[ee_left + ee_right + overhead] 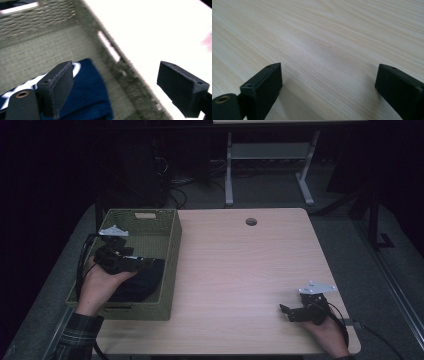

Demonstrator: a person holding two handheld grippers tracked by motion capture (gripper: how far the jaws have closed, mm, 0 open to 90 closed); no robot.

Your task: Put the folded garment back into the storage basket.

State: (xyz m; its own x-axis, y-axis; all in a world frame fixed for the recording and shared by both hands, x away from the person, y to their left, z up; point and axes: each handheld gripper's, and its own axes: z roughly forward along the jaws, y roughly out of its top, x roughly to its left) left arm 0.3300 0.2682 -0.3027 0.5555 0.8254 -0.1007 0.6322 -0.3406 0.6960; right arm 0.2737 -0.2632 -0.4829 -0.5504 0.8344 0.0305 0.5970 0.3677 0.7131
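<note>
The high view is dim, its surroundings almost black, with the pale wooden table (240, 270) the brightest area. In the left gripper view the table (155, 32) is glared out to pure white, and the woven basket (50, 45) is smeared by motion blur. The right gripper view is evenly lit and sharp, with soft shadows beneath its jaws.

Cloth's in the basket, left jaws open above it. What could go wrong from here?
1. The left gripper hangs close over the navy cloth; a pad could snag it and drag it out.
2. One jaw sits past the basket wall, so a sideways pull may clip the rim and shift the basket.
</note>
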